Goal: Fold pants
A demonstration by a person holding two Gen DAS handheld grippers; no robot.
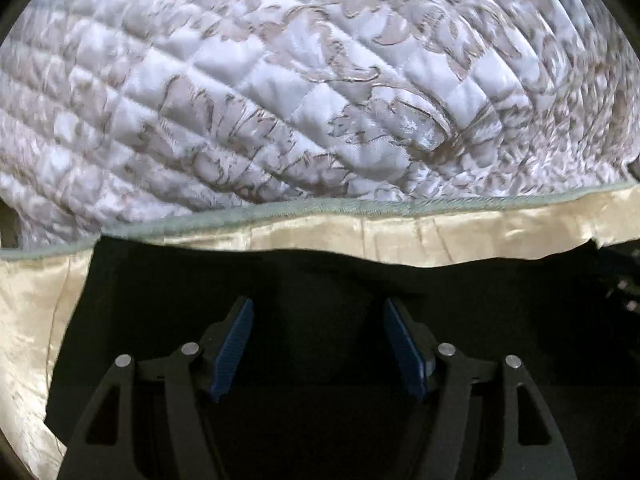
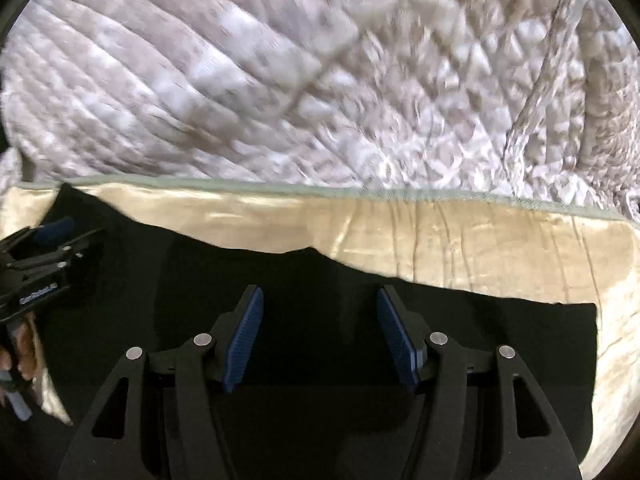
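Note:
Black pants [image 1: 320, 276] lie flat on a cream satin cloth [image 1: 440, 232] and fill the lower half of both views; they also show in the right wrist view [image 2: 480, 328]. My left gripper [image 1: 318, 308] is open above the pants, with nothing between its blue pads. My right gripper [image 2: 320, 296] is open above the pants too, and empty. The left gripper [image 2: 52, 232] also shows at the left edge of the right wrist view, held by a hand.
The cream cloth [image 2: 440, 232] has a green trimmed edge [image 1: 360, 206] along its far side. Beyond it lies a white and grey quilted bedspread [image 1: 280, 80], also in the right wrist view [image 2: 240, 80], rumpled at the right [image 2: 560, 100].

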